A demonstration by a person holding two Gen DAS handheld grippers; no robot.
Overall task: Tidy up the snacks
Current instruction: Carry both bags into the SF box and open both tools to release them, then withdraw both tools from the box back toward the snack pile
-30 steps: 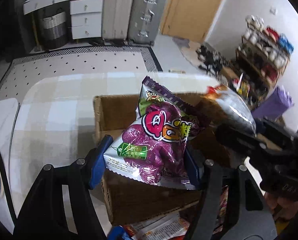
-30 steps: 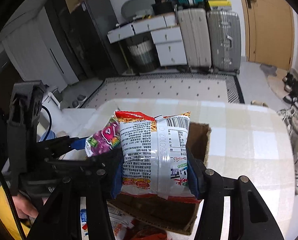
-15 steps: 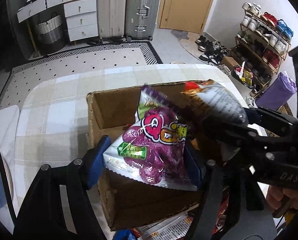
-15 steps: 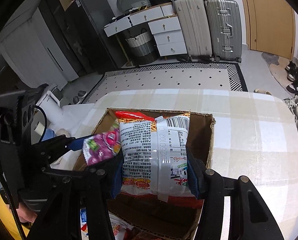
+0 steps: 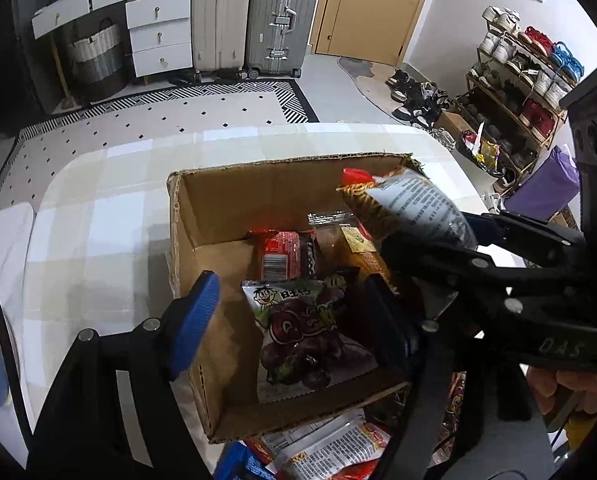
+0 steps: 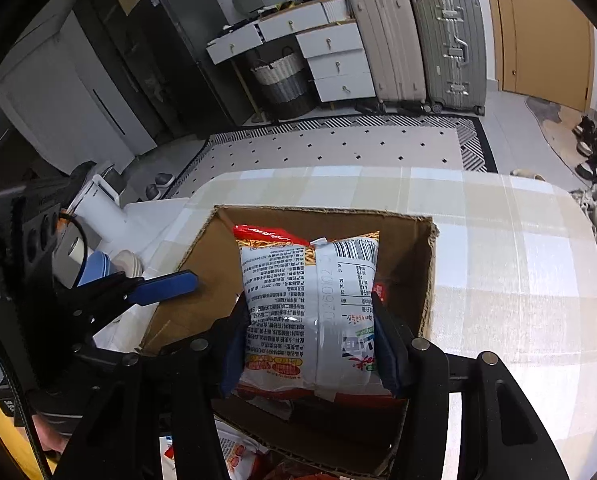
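An open cardboard box (image 5: 282, 164) stands on the checked table. A purple grape gummy bag (image 5: 306, 336) lies inside it, near the front wall. My left gripper (image 5: 294, 320) hangs over that bag with its jaws opening, and the blue pads (image 5: 196, 316) are clear of it. A red packet (image 5: 284, 254) and an orange packet (image 5: 354, 240) lie deeper in the box. My right gripper (image 6: 310, 332) is shut on a white and orange noodle packet (image 6: 306, 304), held above the box (image 6: 322, 212). The left gripper's blue finger (image 6: 162, 286) shows at the left of that view.
More snack packets (image 5: 330, 448) lie on the table in front of the box. Blue and white bowls (image 6: 106, 268) sit at the table's left edge. The checked tablecloth (image 5: 98, 220) stretches left and behind the box. Suitcases, drawers and a shoe rack stand farther off.
The left jaws spread apart and the purple bag slid out of them down into the box. The left gripper sank toward the box. The right gripper kept hold of the noodle packet.
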